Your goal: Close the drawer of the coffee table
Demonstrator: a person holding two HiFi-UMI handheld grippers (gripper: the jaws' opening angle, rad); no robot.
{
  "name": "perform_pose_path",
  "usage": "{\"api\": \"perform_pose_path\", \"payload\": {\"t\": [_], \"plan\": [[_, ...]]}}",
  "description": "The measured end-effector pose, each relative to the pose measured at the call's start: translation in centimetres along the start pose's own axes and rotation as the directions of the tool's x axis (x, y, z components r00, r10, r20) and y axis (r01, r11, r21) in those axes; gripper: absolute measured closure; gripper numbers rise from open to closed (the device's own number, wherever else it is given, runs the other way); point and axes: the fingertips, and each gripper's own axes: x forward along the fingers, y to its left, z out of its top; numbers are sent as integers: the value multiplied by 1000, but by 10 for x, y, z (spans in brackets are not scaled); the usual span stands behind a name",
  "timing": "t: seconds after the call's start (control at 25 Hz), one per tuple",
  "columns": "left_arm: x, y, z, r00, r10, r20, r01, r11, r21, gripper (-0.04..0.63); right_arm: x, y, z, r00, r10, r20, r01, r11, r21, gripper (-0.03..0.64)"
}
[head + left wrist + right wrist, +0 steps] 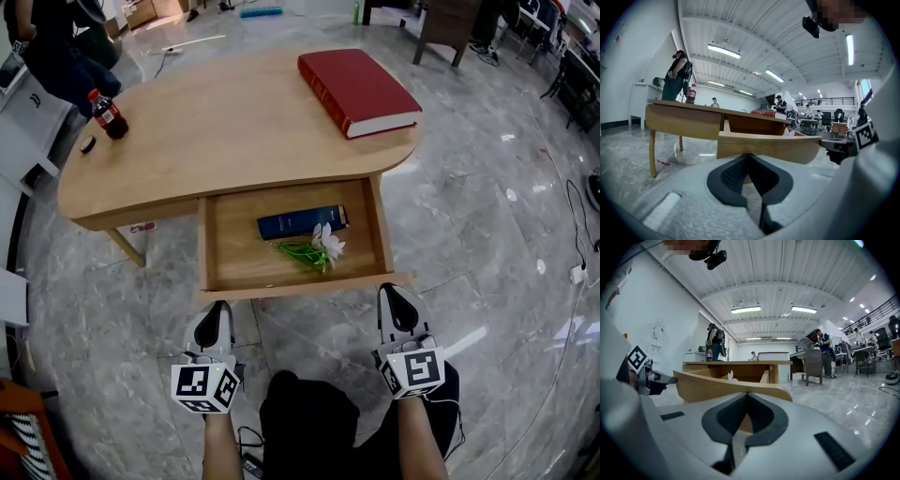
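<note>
The wooden coffee table (234,131) has its drawer (295,286) pulled out toward me. A dark blue book (300,223) and a white flower with green stem (314,251) lie inside it. My left gripper (219,307) is shut and empty, its tip right at the left part of the drawer front. My right gripper (390,291) is also shut and empty, at the front's right end. The drawer front (768,146) fills the left gripper view just beyond the closed jaws (749,158). It also rises directly ahead of the closed jaws (747,397) in the right gripper view, as a curved panel (726,386).
A red book (356,89) lies on the tabletop's far right, a cola bottle (108,114) and a small black cap (86,144) at its left end. A person (56,47) stands beyond the table's left. Marble floor (487,234) surrounds the table; dark furniture (441,23) stands further back.
</note>
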Motion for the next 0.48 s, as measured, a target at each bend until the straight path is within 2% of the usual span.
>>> {"api": "perform_pose_path", "payload": {"t": [0.24, 0.48], "plan": [[19, 11, 18, 1000, -4, -4, 4, 1000, 1, 586, 21, -3, 13, 1000, 8, 5, -8, 1000, -6, 601], [39, 15, 47, 999, -35, 37, 35, 999, 1, 586, 46, -14, 40, 999, -21, 46, 21, 1000, -1, 601]]}}
